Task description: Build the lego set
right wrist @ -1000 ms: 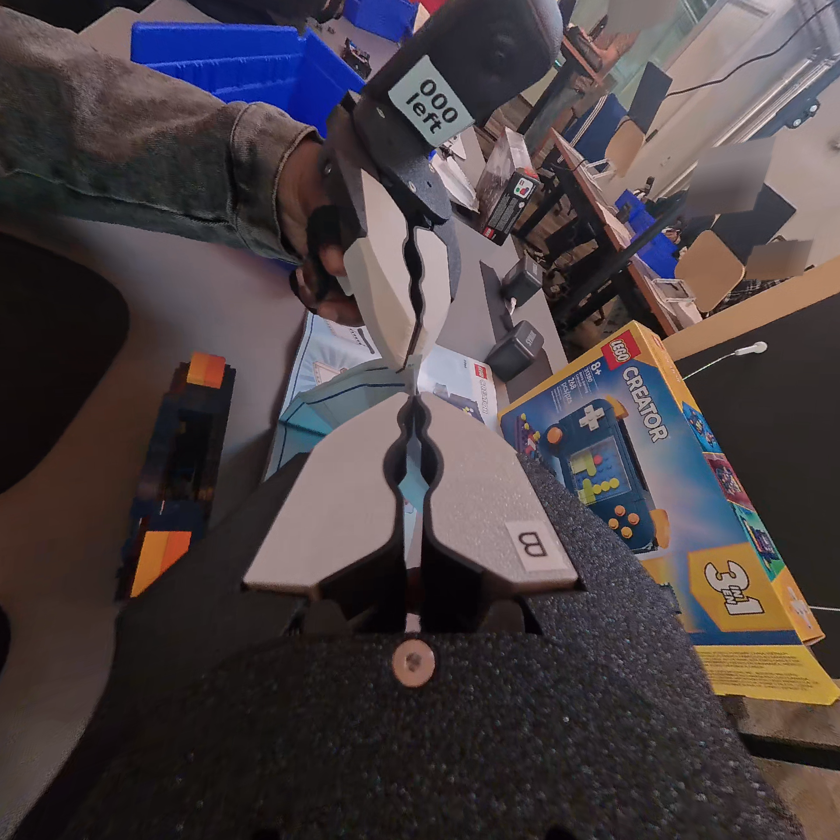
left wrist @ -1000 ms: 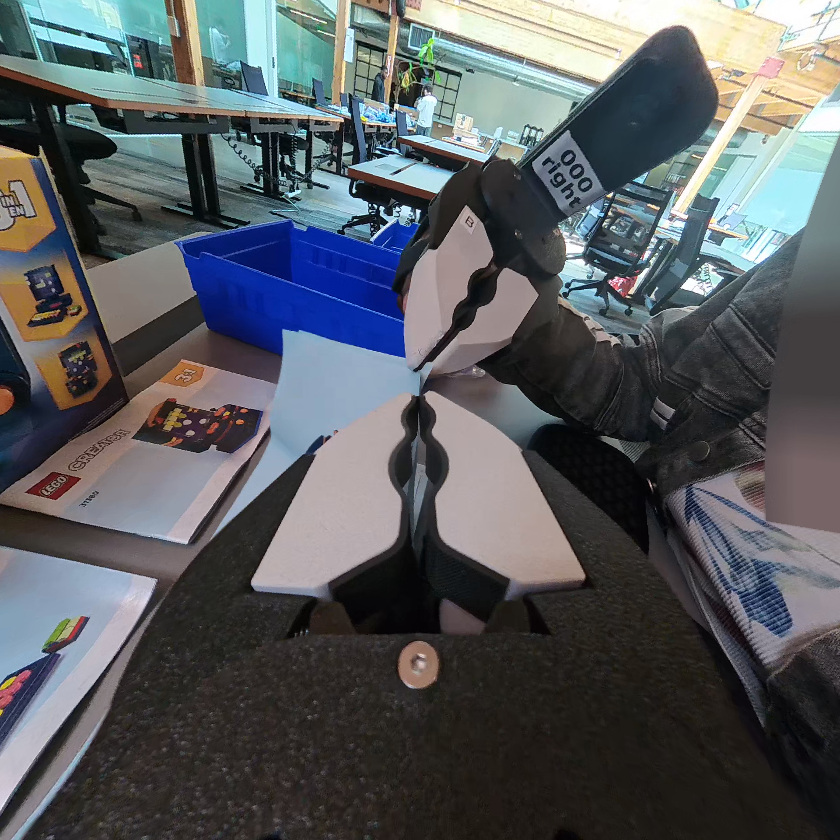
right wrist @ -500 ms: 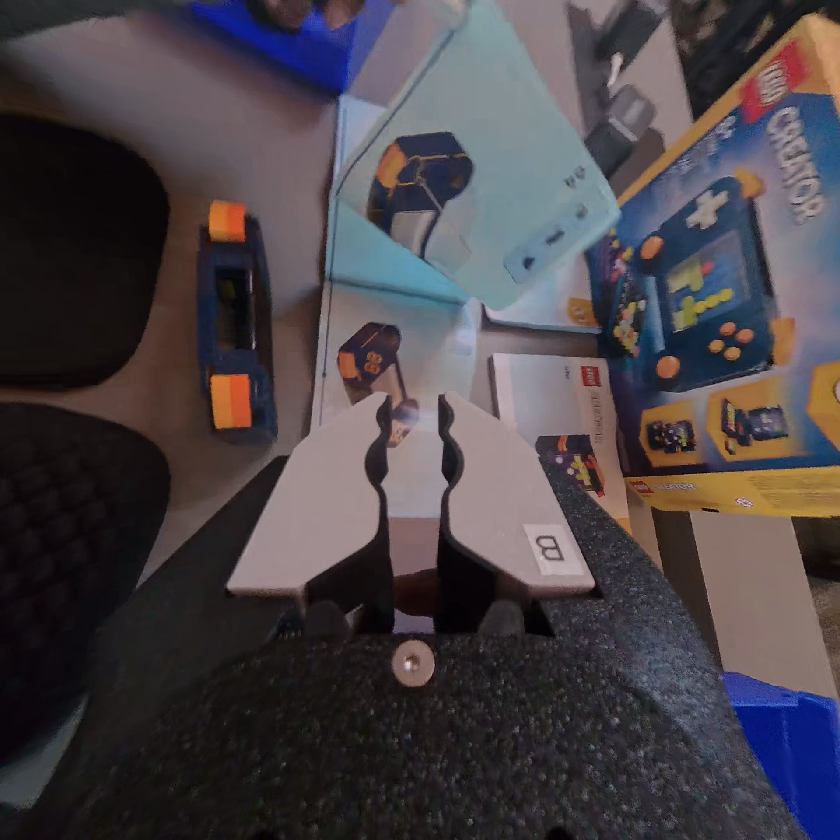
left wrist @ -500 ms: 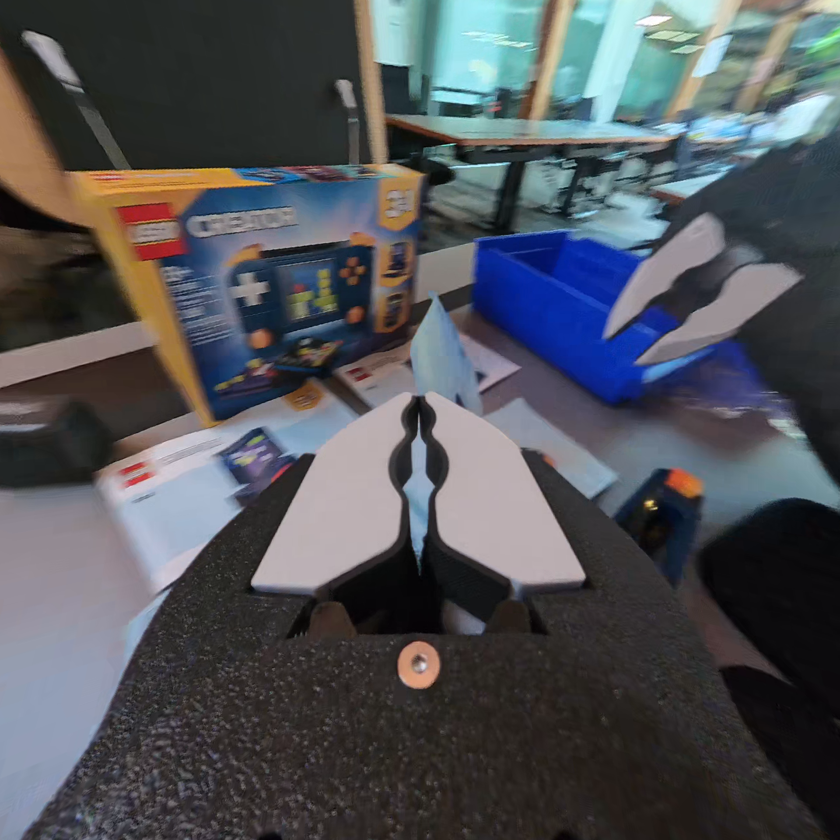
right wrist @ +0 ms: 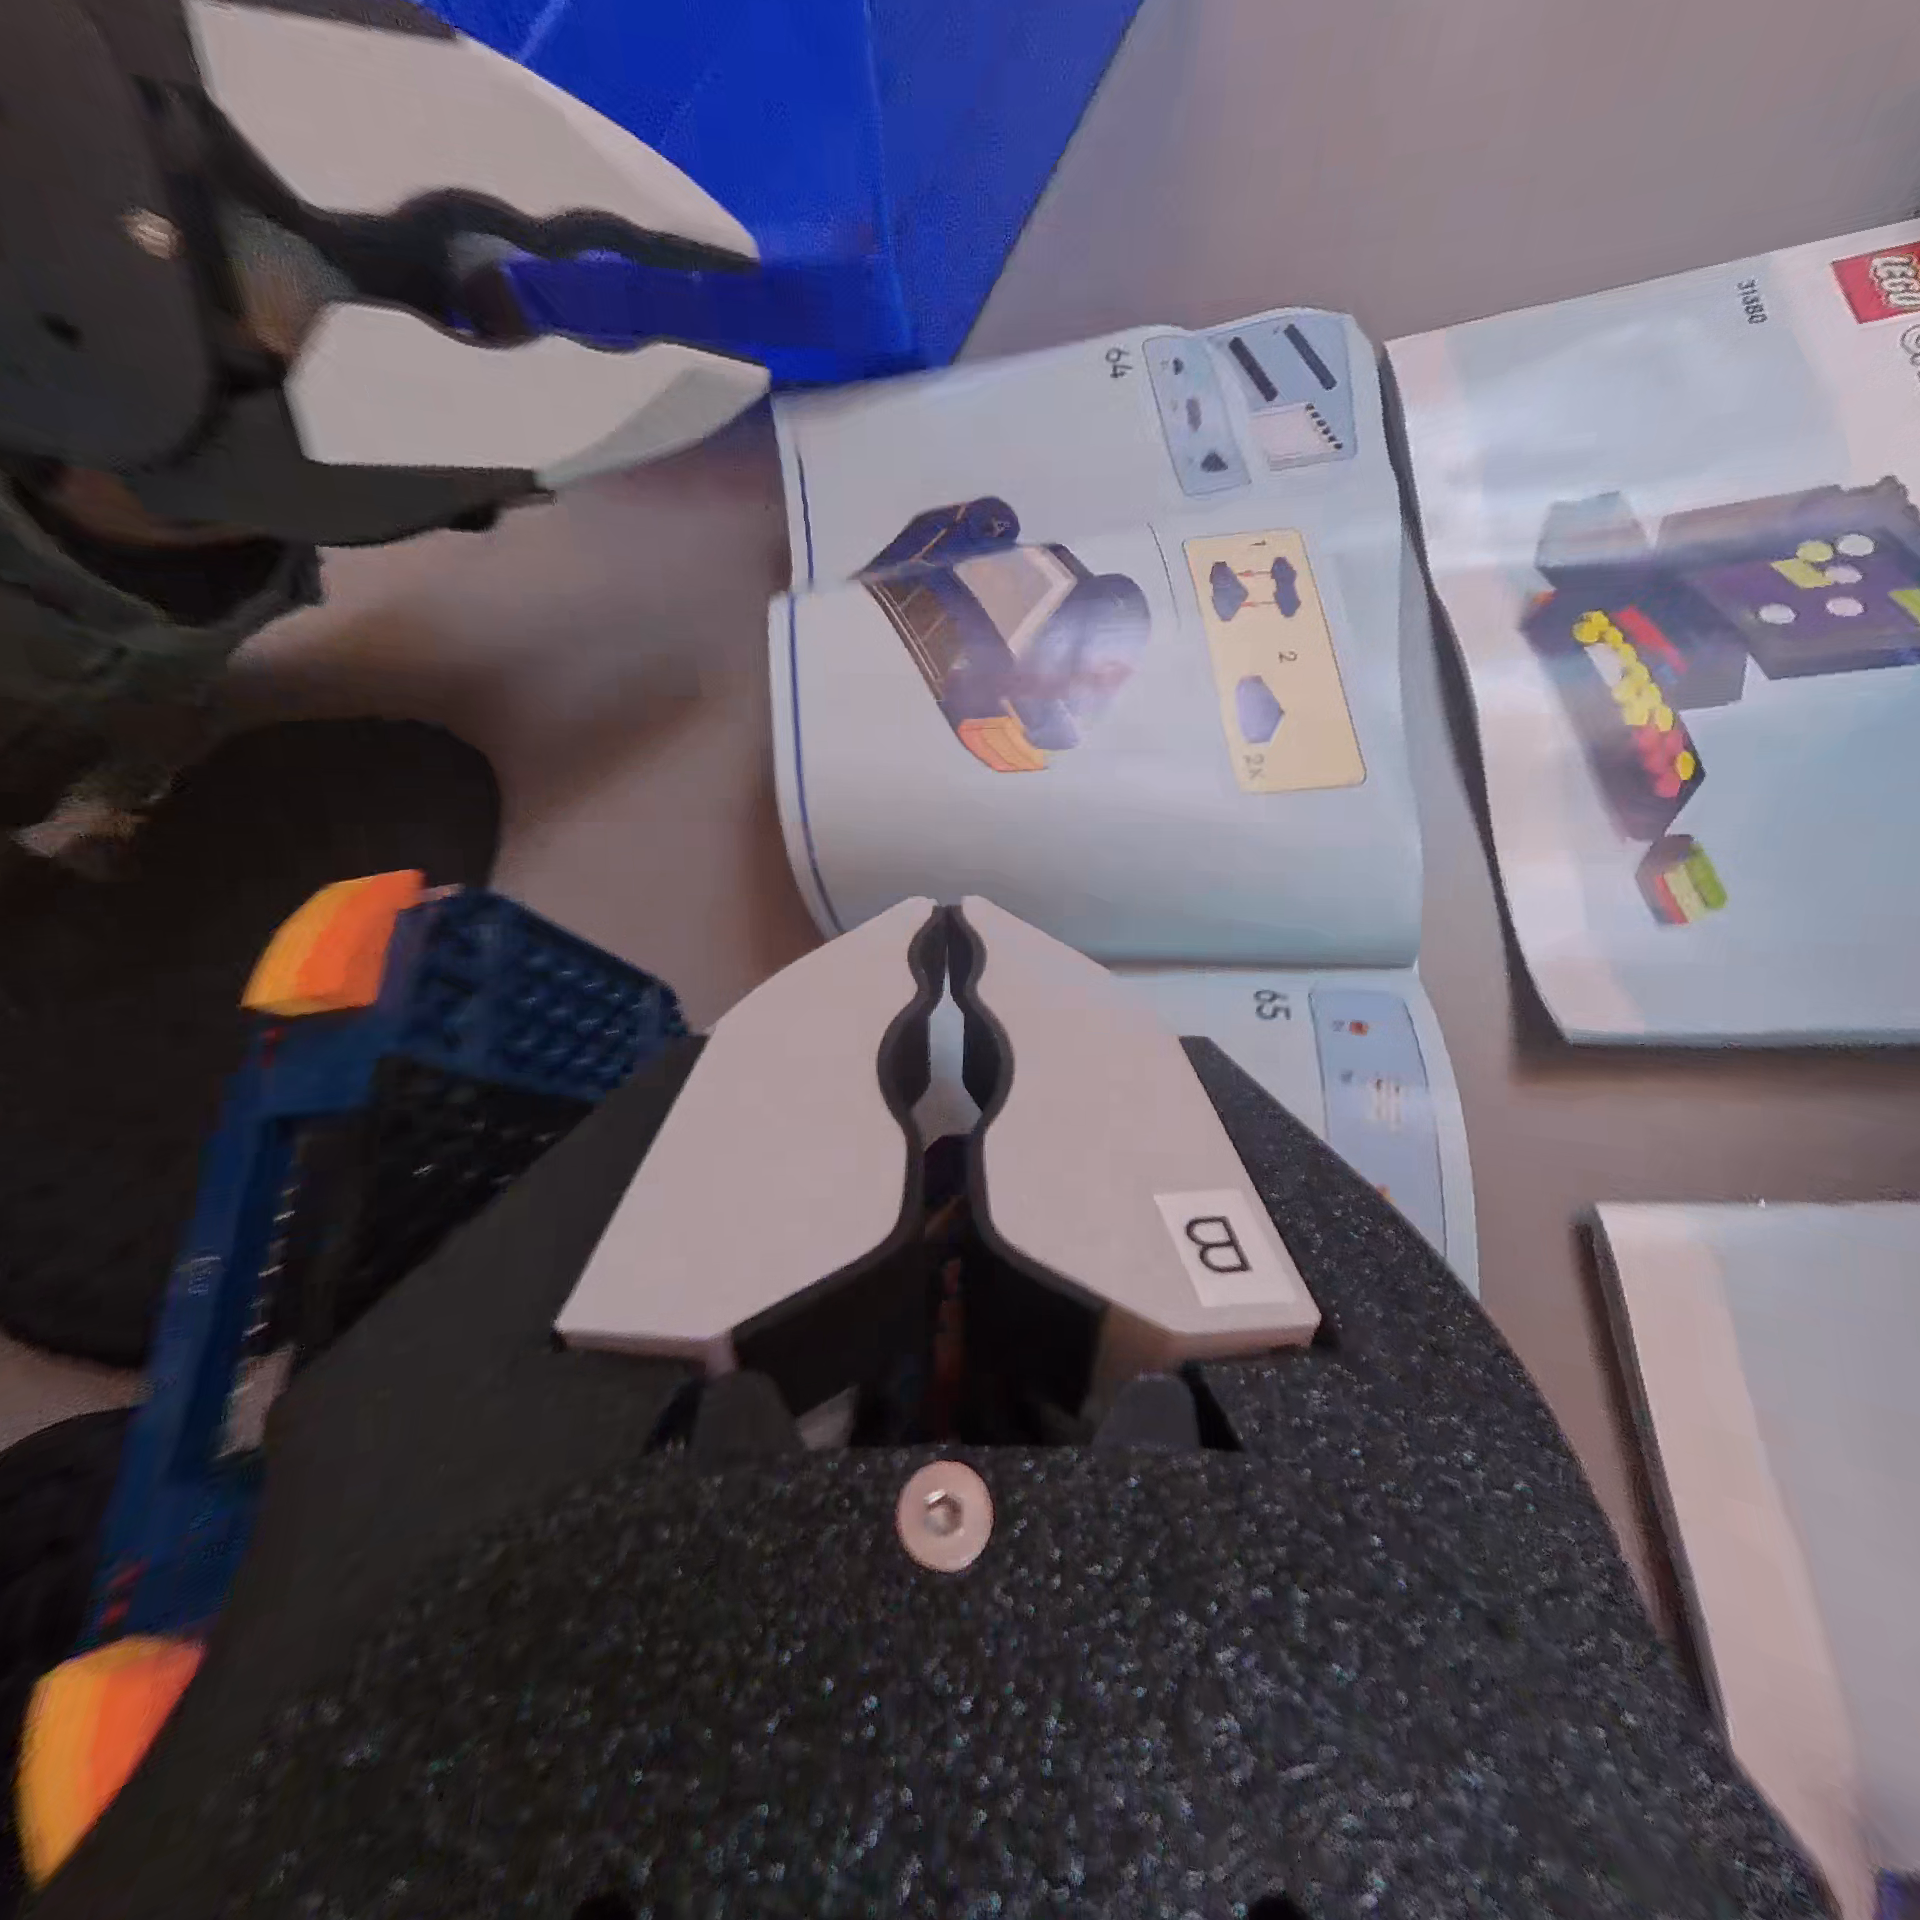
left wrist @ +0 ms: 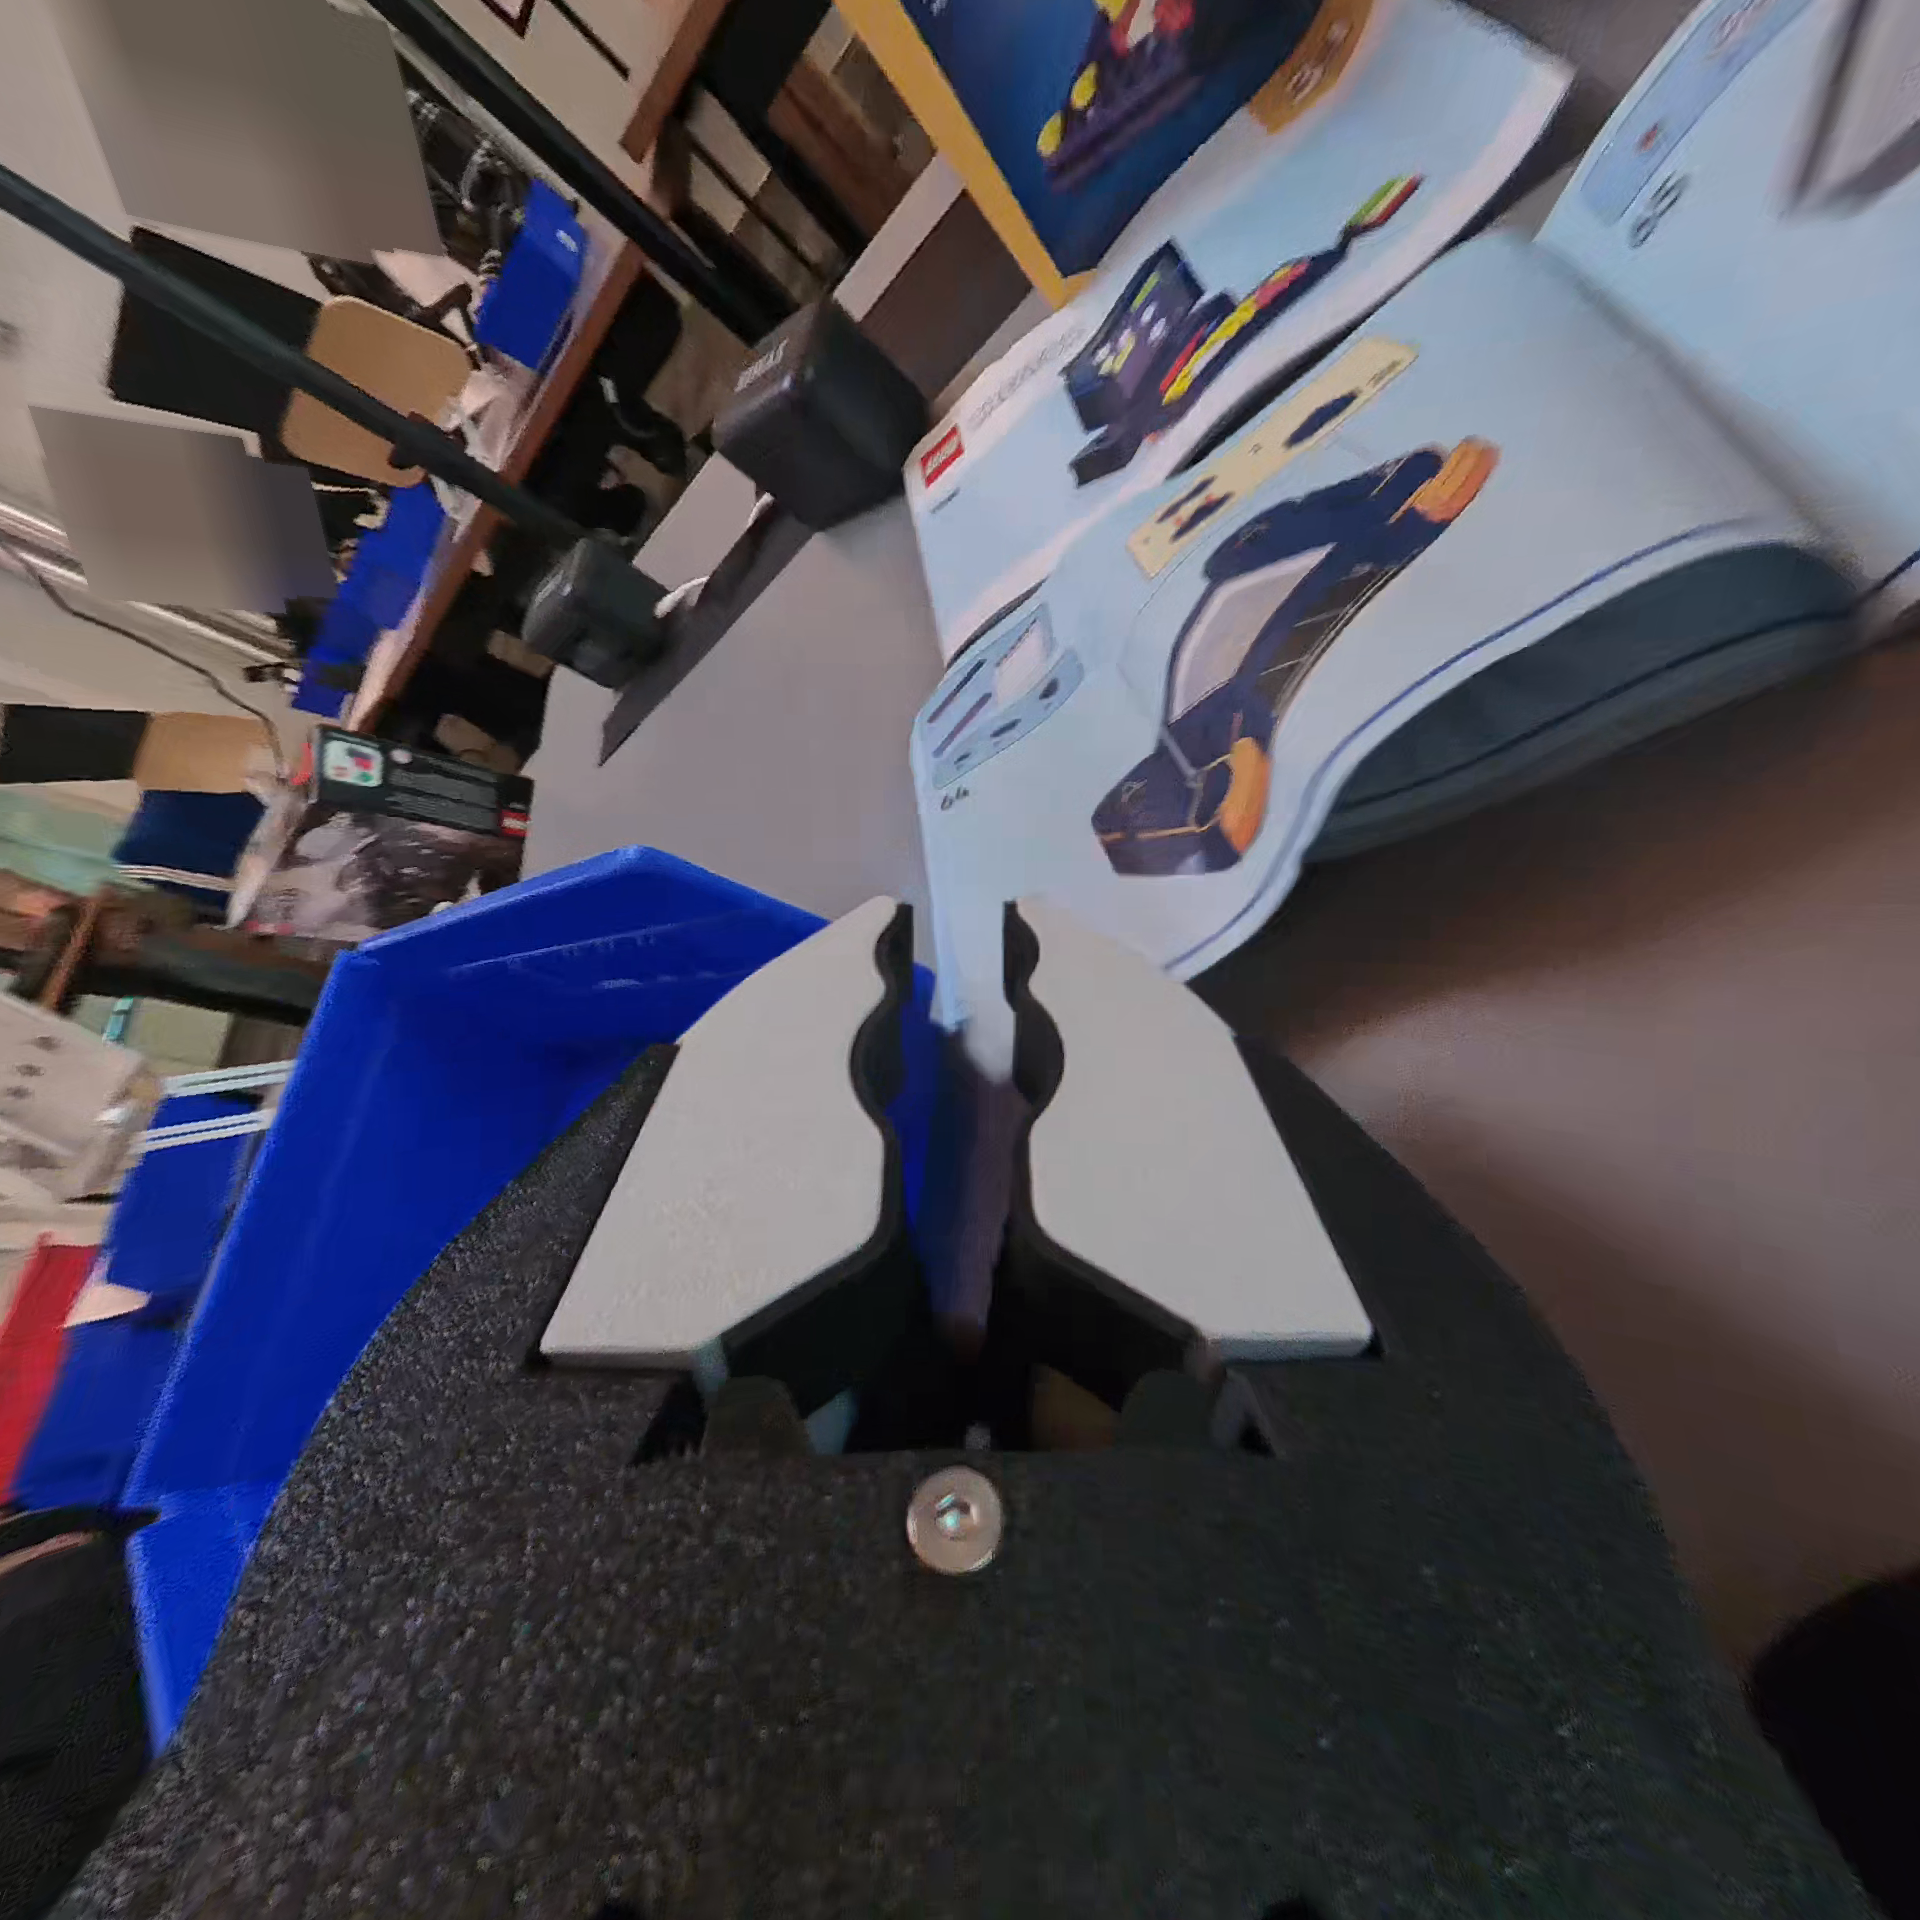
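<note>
The instruction booklet (right wrist: 1091, 831) lies open on the table, its upper page curled into a hump; it also shows in the left wrist view (left wrist: 1403, 540). My left gripper (left wrist: 956, 914) is open with nothing between its pads, beside the blue bin (left wrist: 468, 1039) and short of the booklet's corner. The right wrist view shows it (right wrist: 758, 322) at the upper left, fingers apart. My right gripper (right wrist: 948, 914) is shut, its tips at the lower edge of the curled page. The dark blue lego model (right wrist: 468, 1060) with orange ends lies left of my right gripper.
A second booklet (right wrist: 1662, 623) lies right of the open one, and another (right wrist: 1766, 1507) lies nearer at the right. The lego box (left wrist: 1091, 104) stands behind them. Two small black boxes (left wrist: 821, 416) sit farther back. A black pad (right wrist: 343, 800) lies at the left. My right fingertips sit around 15 centimetres from my left ones.
My left gripper has let go of the page it held up and now stands open by the blue bin. My right gripper, open half a second ago, has shut over the booklet.
</note>
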The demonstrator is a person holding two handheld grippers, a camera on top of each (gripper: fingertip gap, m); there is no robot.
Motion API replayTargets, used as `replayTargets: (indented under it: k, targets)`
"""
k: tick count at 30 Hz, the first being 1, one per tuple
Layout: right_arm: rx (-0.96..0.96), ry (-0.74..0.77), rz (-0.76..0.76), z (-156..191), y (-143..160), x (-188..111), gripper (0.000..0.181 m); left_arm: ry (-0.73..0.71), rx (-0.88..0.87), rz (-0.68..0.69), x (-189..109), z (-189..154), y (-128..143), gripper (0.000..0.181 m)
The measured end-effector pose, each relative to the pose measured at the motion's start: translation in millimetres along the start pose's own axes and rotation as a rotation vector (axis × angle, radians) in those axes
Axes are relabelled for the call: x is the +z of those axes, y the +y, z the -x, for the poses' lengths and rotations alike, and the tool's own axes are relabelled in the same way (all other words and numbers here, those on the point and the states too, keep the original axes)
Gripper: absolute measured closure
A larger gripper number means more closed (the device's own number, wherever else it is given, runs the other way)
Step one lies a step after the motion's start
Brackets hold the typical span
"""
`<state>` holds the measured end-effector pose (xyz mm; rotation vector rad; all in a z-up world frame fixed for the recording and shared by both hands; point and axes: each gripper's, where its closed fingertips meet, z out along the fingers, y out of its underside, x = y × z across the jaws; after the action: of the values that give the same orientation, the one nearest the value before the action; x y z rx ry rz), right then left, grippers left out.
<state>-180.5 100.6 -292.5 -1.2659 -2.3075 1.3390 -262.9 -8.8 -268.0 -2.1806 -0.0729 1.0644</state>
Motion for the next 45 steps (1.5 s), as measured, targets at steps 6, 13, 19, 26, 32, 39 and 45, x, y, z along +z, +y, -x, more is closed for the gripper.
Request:
replayTargets:
  k: [6, 13, 19, 26, 32, 39, 45]
  targets:
    - [-0.132, 0.071, 0.06, -21.8, 26.5, 26.0, 0.181, 0.18, 0.073, -0.392, -25.1, -19.6, -87.5, 0.168]
    - [-0.204, -0.019, 0.087, -16.3, 40.5, 11.5, 0.181, 0.556, 0.365, -0.344, 42.8, -118.8, -90.9, 0.176]
    - [-0.265, -0.068, 0.098, -16.1, 56.3, -9.9, 0.181, 0.523, 0.366, -0.305, 51.8, -118.6, -62.2, 0.179]
    - [0.201, -0.325, 0.035, 10.4, 16.7, 1.3, 0.181, 0.551, 0.243, -0.318, 51.1, -120.3, -61.7, 0.181]
    - [0.561, -0.464, 0.09, 1.8, 29.8, 17.5, 0.181, 0.654, 0.116, -0.267, 52.7, -115.2, -55.3, 0.181]
    - [0.646, -0.122, -0.176, -49.4, 23.0, 1.3, 0.181, 0.798, -0.087, -0.172, 54.4, -102.5, -41.3, 0.173]
    - [0.546, -0.19, -0.138, -31.6, 23.2, 4.4, 0.178, 0.223, 0.171, -0.199, 31.4, -20.2, -26.5, 0.128]
